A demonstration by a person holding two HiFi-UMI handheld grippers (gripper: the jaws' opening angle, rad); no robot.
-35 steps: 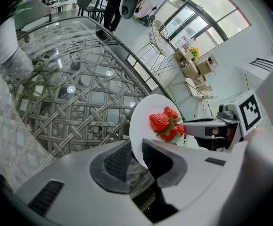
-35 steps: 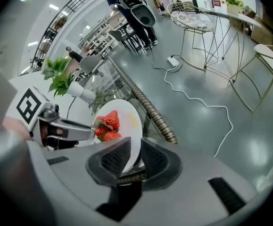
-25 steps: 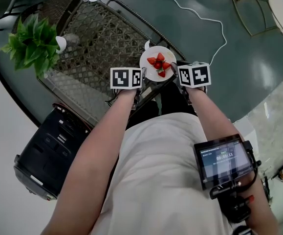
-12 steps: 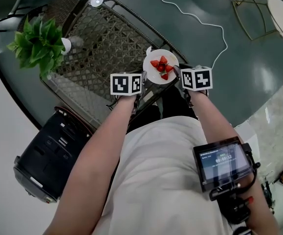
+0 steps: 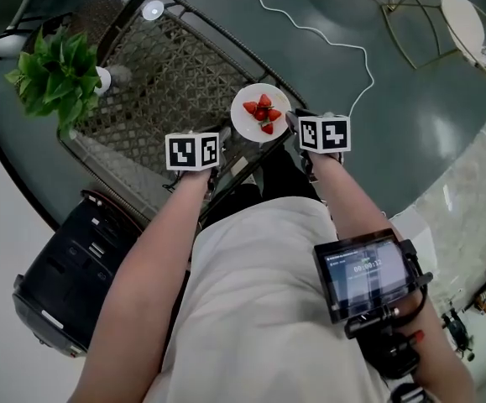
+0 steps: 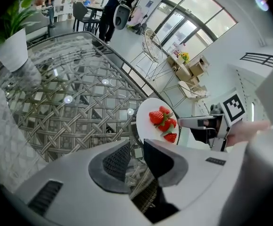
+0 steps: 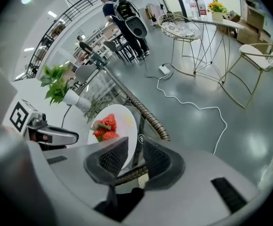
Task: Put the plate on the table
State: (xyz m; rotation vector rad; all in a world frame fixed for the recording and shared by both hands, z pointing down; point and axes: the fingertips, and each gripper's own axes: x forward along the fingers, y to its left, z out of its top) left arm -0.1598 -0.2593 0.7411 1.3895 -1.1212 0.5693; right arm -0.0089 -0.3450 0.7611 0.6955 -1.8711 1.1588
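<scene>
While your right gripper (image 7: 135, 157) is clamping the plate (image 7: 123, 126), left gripper (image 6: 135, 155) slightly parted and empty, you are carrying it to the surface (image 5: 163, 65); lower it level.

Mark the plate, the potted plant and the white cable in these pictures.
plate (image 5: 244, 127): head view, bare white part near its edge.
potted plant (image 5: 54, 72): head view, middle of its leaves.
white cable (image 7: 213, 108): right gripper view, middle of its wavy run.

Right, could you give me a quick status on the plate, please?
Right gripper shut on plate rim. Left gripper open, empty. Strawberries on it, over table edge. Plant far off.
</scene>
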